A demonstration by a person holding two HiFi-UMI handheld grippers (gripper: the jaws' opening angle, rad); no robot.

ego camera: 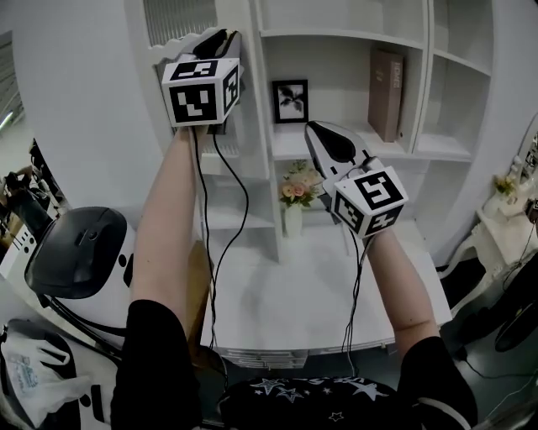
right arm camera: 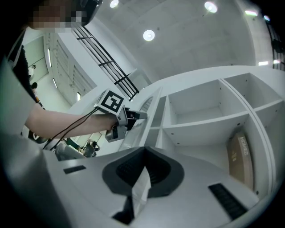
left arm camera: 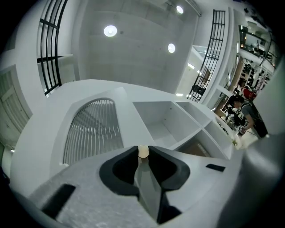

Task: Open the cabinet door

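The white cabinet door (left arm camera: pixel 93 129) has an arched ribbed pane and a small cream knob (left arm camera: pixel 143 152). My left gripper (left arm camera: pixel 143 148) is shut on that knob. In the head view the left gripper (ego camera: pixel 217 40) is raised against the door (ego camera: pixel 172 21) at the upper left of the shelf unit. From the right gripper view the left gripper (right arm camera: pixel 133 116) shows at the door's edge (right arm camera: pixel 144 111), which seems swung out from the shelves. My right gripper (ego camera: pixel 313 128) hangs in front of the middle shelf, jaws together with nothing between them (right arm camera: pixel 143 171).
Open white shelves (ego camera: pixel 345 34) hold a framed picture (ego camera: pixel 290 101) and a brown box (ego camera: pixel 386 92). A vase of flowers (ego camera: pixel 294 197) stands on the white tabletop (ego camera: pixel 286 294). A black and white machine (ego camera: pixel 80 252) sits at the left, with cables hanging from both grippers.
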